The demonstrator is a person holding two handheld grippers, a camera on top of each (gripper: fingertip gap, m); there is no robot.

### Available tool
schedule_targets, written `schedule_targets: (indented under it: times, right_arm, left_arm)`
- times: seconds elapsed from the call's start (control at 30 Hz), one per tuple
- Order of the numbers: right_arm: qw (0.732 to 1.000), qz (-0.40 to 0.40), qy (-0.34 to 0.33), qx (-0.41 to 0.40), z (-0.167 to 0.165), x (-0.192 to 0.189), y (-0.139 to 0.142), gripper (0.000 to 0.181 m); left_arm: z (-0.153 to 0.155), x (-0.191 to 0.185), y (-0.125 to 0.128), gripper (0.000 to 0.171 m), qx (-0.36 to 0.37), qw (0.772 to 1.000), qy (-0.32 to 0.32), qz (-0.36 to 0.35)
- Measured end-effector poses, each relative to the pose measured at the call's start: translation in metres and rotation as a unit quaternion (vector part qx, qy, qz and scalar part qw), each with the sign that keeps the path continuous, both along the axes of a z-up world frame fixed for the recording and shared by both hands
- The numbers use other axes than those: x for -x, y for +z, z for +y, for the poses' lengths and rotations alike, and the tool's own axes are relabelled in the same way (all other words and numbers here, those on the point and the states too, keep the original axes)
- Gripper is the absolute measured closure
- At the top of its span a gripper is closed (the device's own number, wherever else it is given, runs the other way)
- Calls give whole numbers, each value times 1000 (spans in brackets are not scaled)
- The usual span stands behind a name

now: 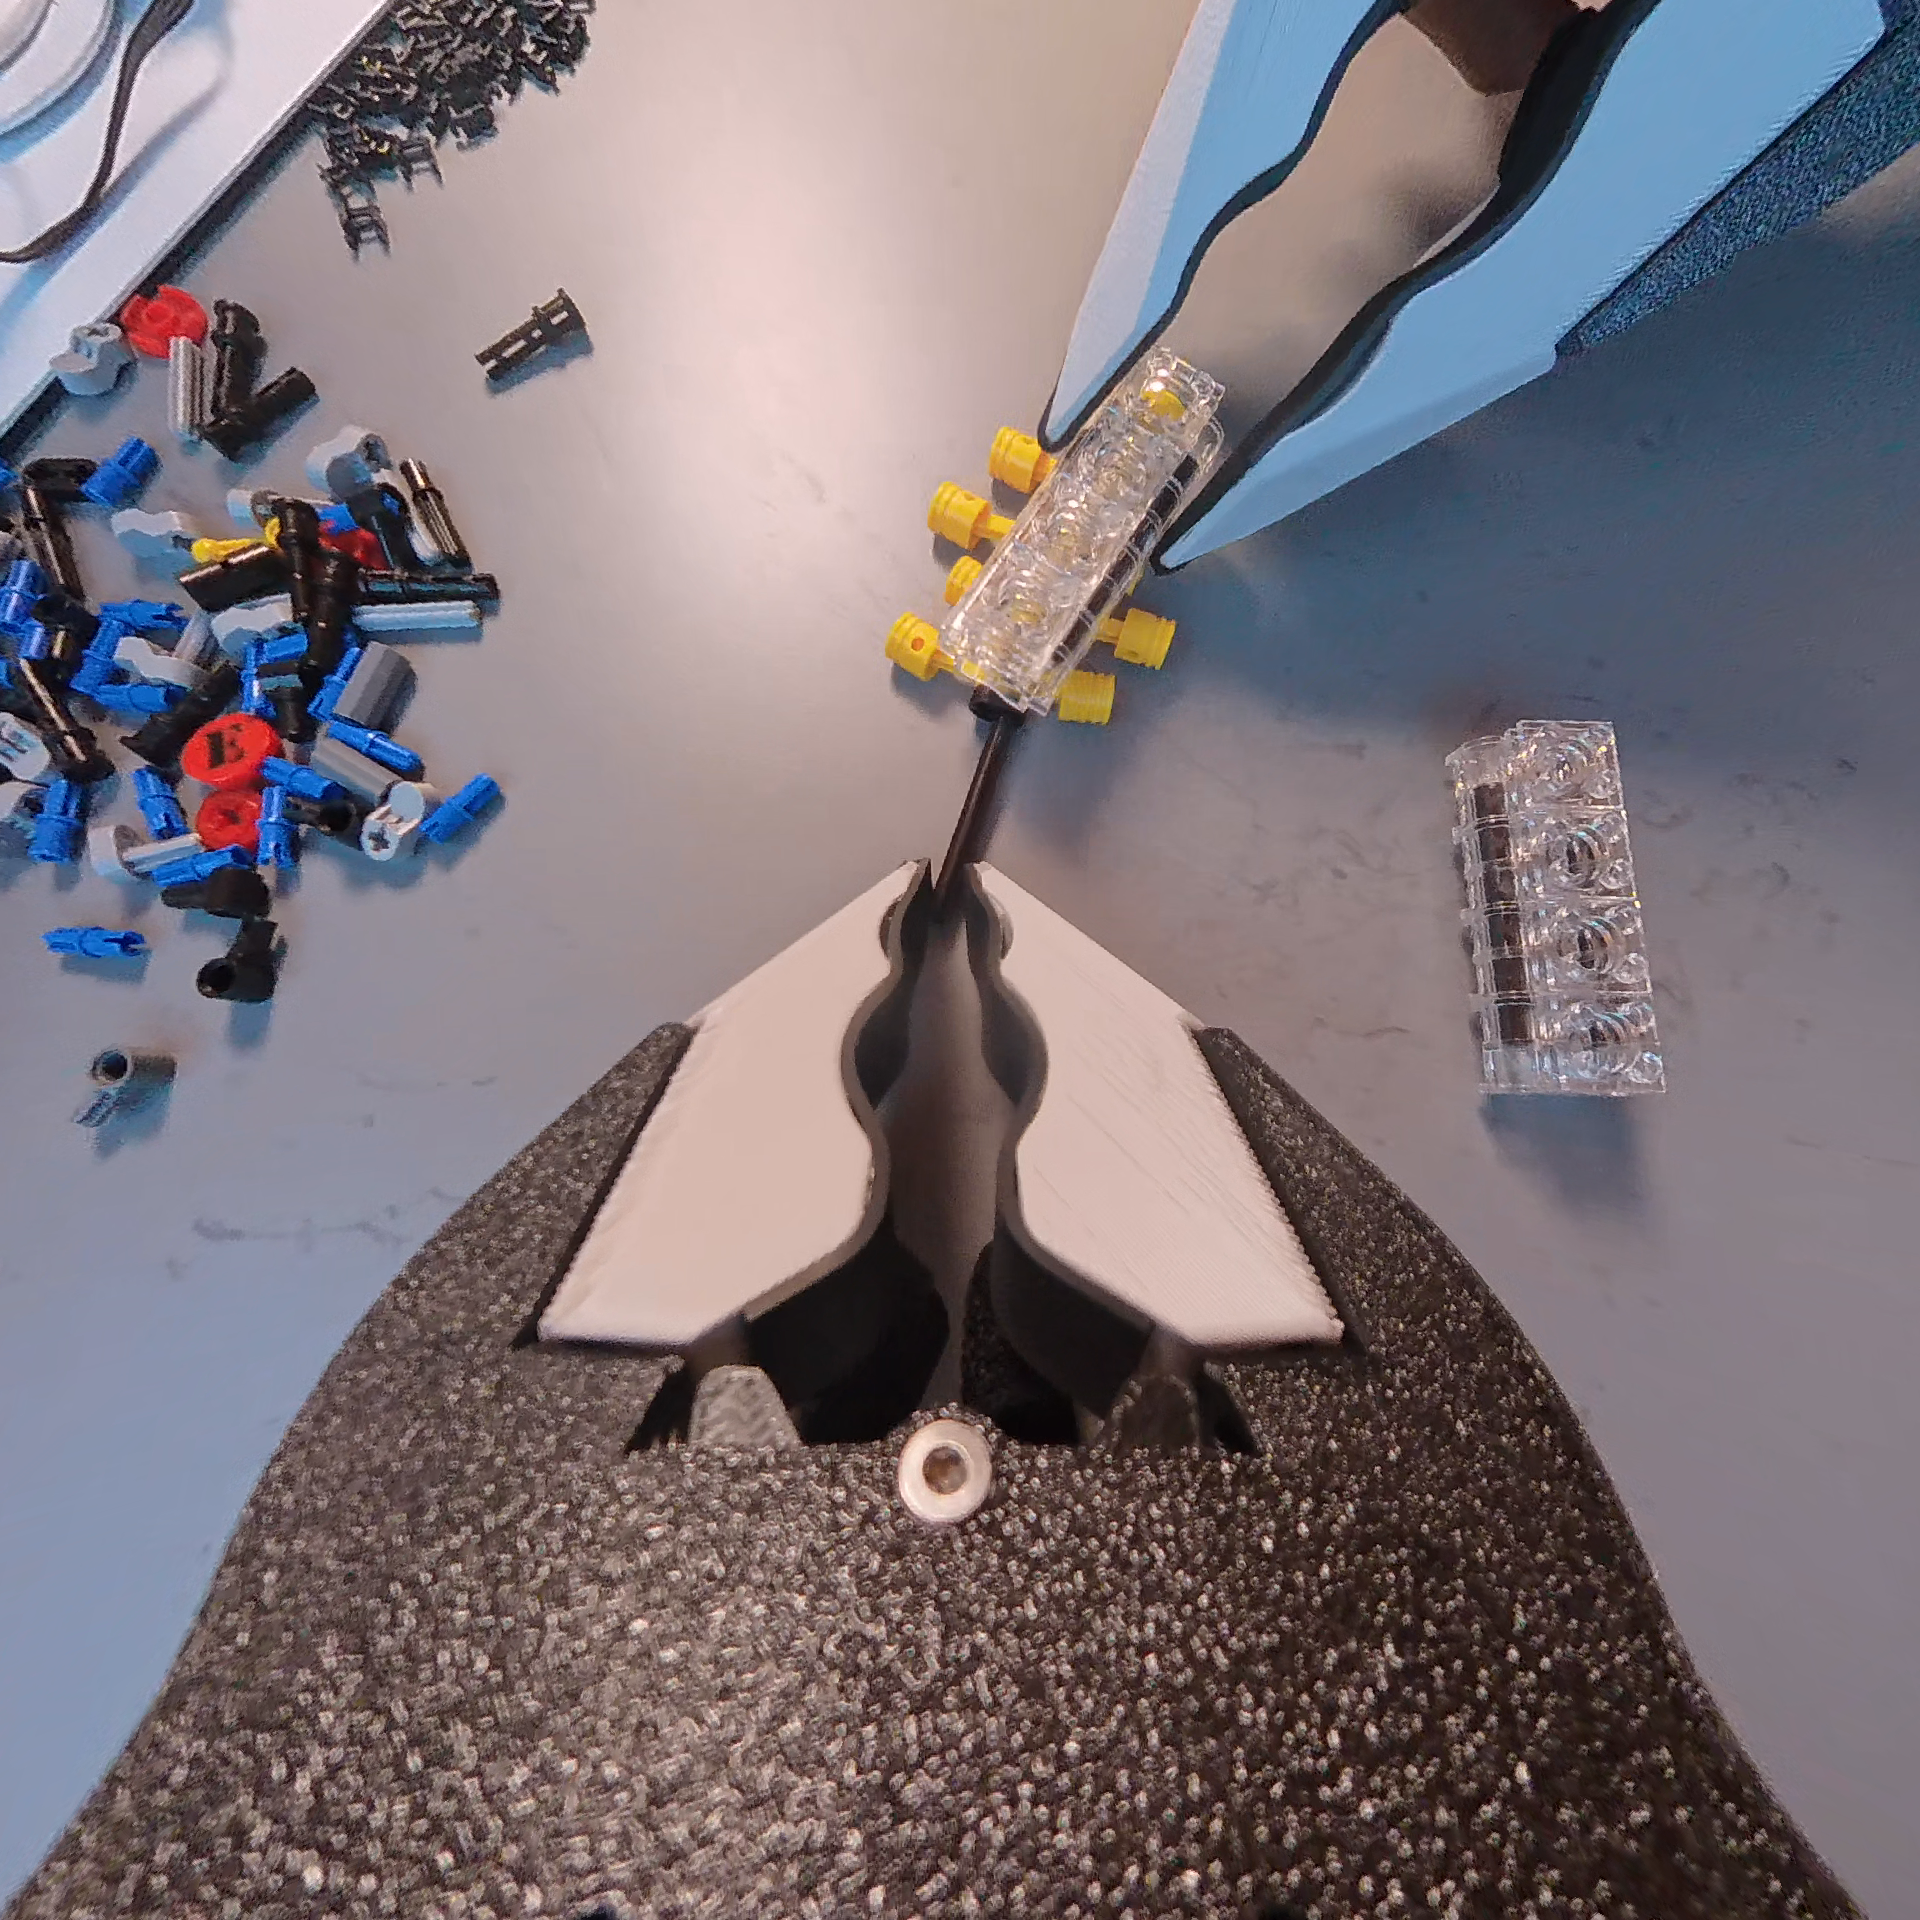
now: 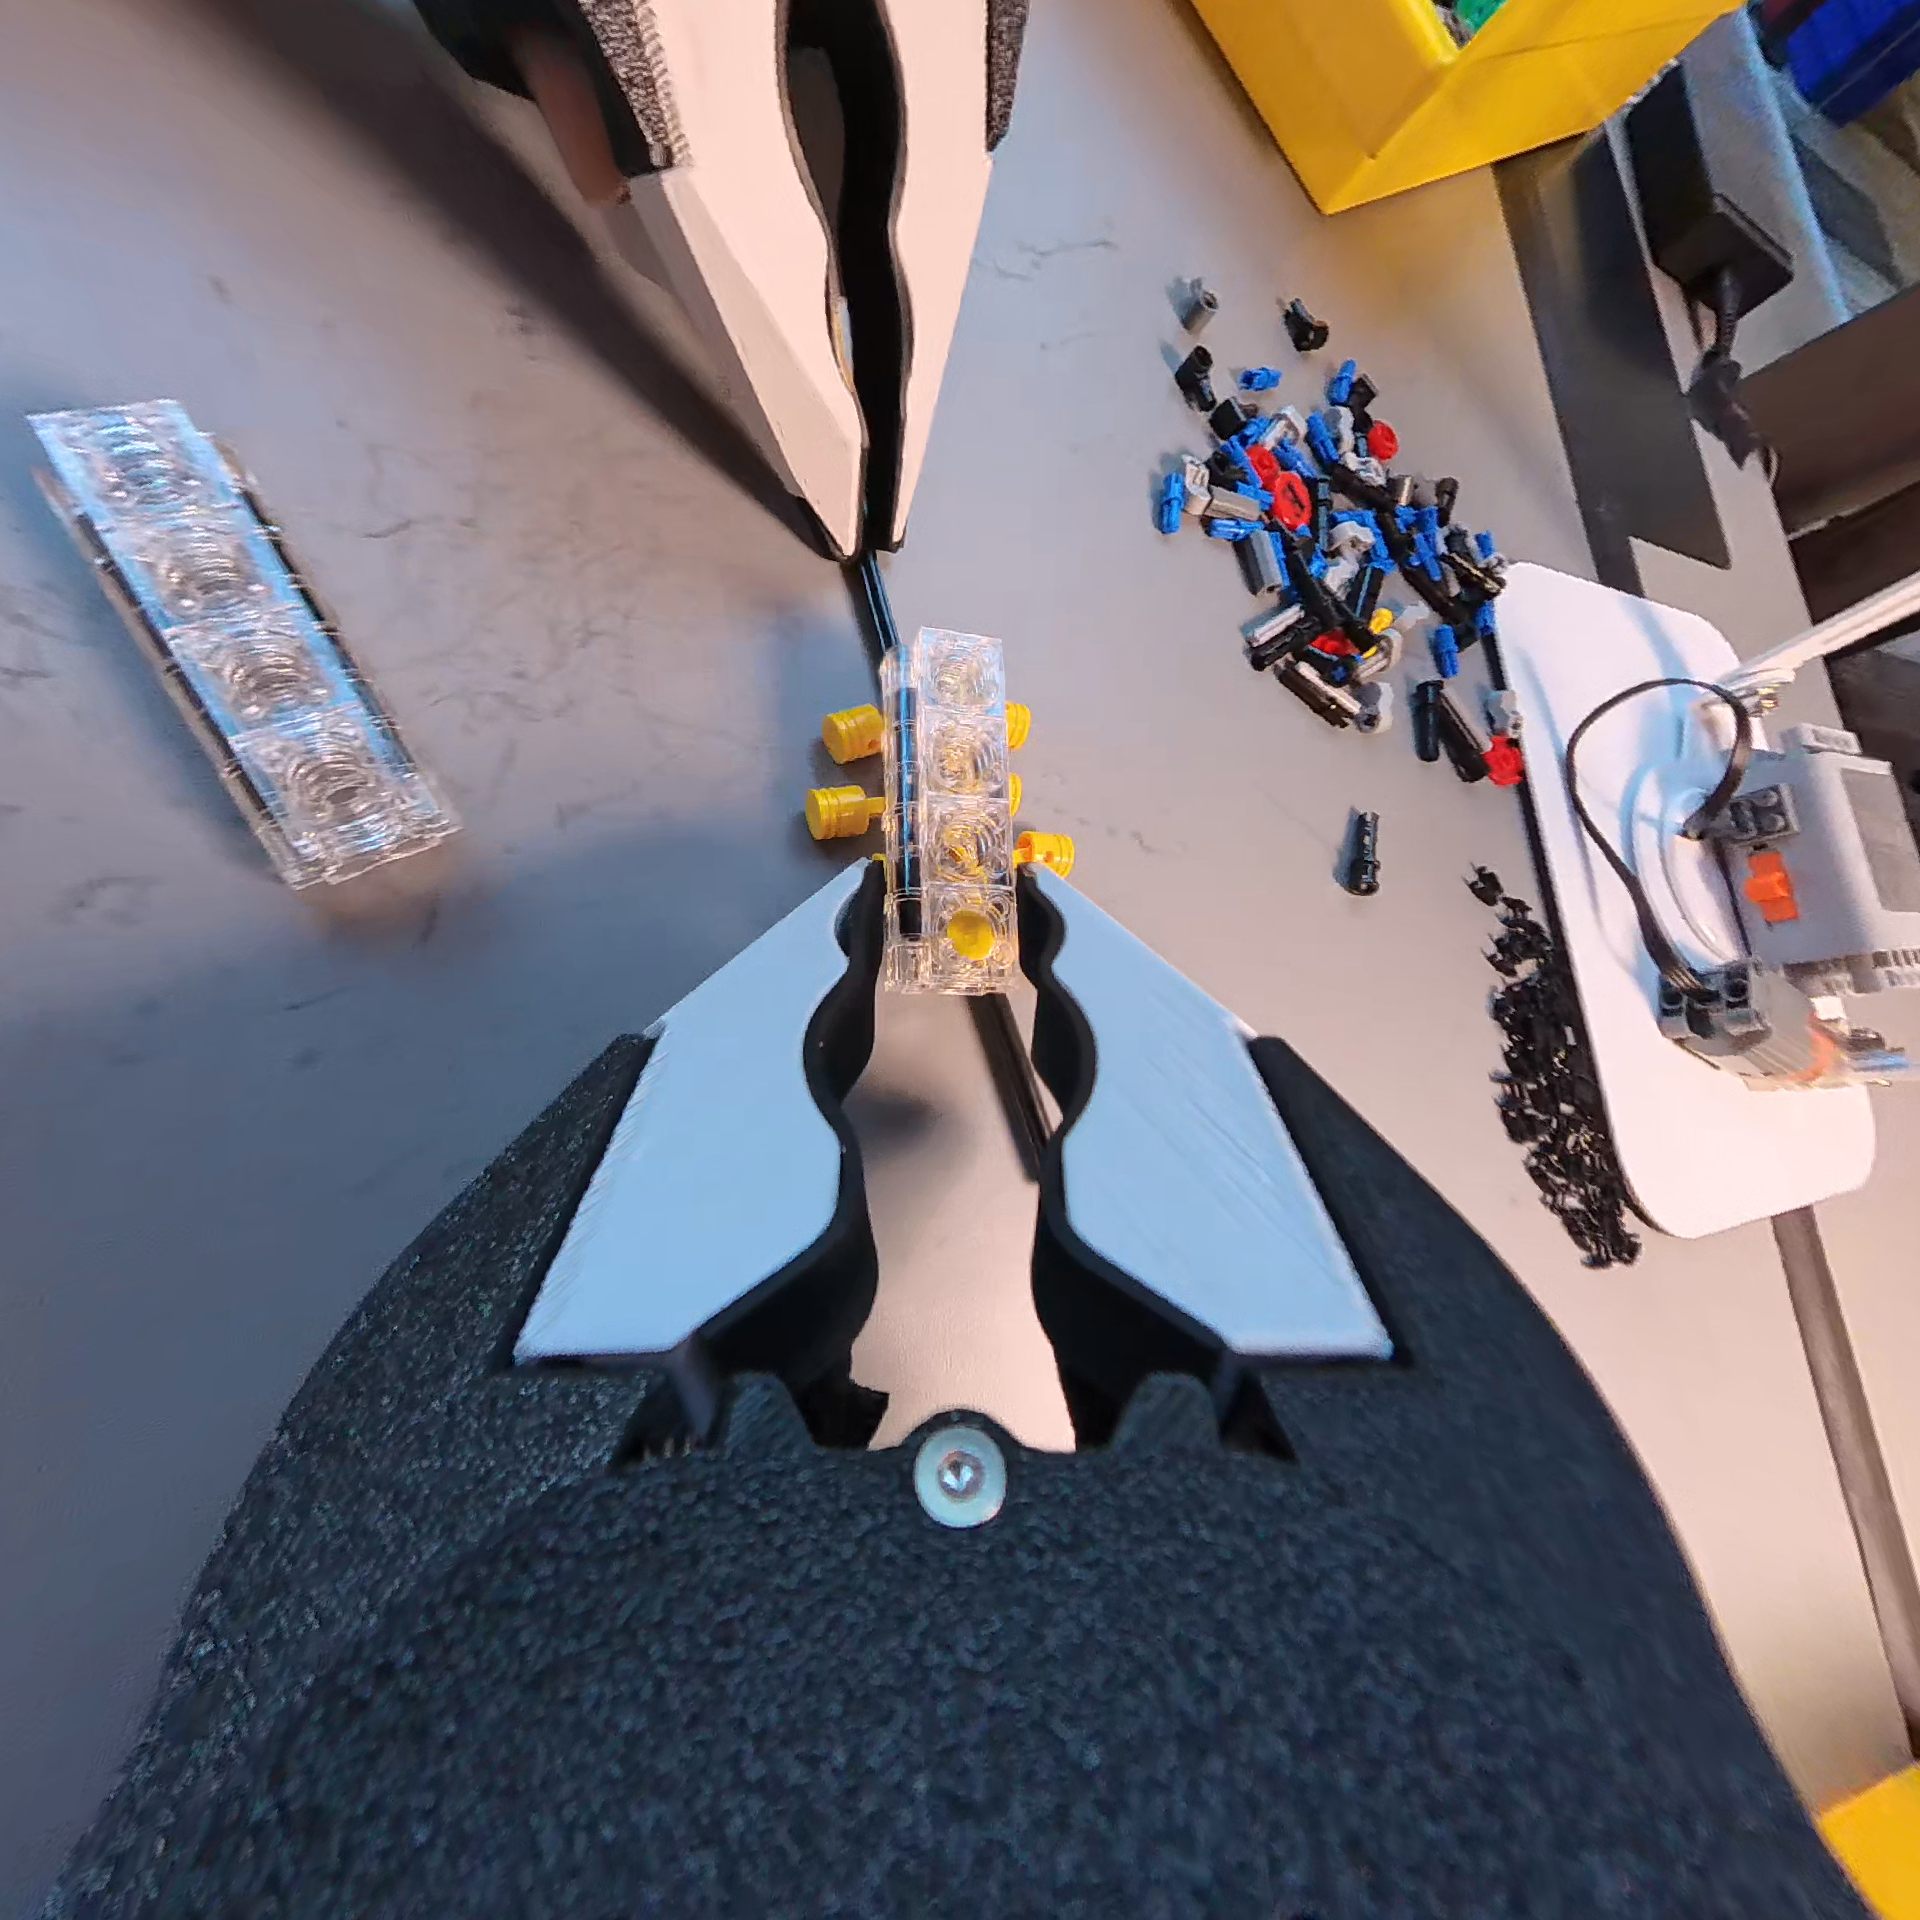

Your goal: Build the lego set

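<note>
My left gripper [image 1: 948, 875] is shut on a thin black axle [image 1: 966, 795]. The axle's far end enters the end of a clear block with yellow pistons [image 1: 1070, 551]. My right gripper [image 1: 1112, 494] comes in from the top right and is shut on that block's sides, near its far end. In the right wrist view, my right gripper [image 2: 945, 883] clamps the clear piston block [image 2: 951, 790] just above the table. The left gripper [image 2: 873, 540] holds the axle [image 2: 881, 613] at the block's far end.
A second clear block [image 1: 1553, 914] lies on the grey table, also in the right wrist view [image 2: 239, 644]. There is a pile of blue, black, grey and red parts [image 1: 208, 644], a lone black pin [image 1: 535, 338] and a heap of tiny black pieces [image 2: 1548, 1091]. A white tray [image 2: 1590, 665] carries a grey motor unit [image 2: 1808, 904]. A yellow bin [image 2: 1434, 83] stands behind. The grippers' ends are close to 8 centimeters from one another.
</note>
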State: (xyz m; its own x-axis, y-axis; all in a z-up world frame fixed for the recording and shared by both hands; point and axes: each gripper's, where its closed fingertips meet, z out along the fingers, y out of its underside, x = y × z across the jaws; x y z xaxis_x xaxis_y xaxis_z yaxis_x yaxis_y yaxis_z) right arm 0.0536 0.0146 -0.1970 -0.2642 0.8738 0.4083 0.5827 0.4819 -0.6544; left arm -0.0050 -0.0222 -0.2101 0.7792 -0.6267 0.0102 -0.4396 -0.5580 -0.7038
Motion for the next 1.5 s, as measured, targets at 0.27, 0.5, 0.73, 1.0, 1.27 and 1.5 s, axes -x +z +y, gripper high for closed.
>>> schedule_targets:
  times: [0.27, 0.5, 0.73, 1.0, 1.27, 1.5]
  right_arm:
    - [1000, 6, -17, 2, 4, 3, 0, 157]
    - [998, 41, -18, 50, -3, -1, 17, 147]
    - [991, 98, -48, 79, 0, -6, 49, 117]
    - [980, 153, -61, 116, -14, 4, 83, 107]
    - [977, 141, 89, 135, -142, 143, 103, 128]
    - [983, 125, 111, 82, -137, 182, 94, 156]
  left_arm:
    - [5, 5, 0, 166, -11, 1000, 16, -2]
    - [11, 23, 11, 145, -46, 996, 72, -17]
    - [20, 60, 27, 121, -77, 981, 174, -38]
    - [4, 134, 30, 82, -74, 916, 393, -11]
    - [-19, 175, 12, 64, -72, 816, 572, 41]
    - [-19, 198, -7, 52, -19, 799, 601, -7]
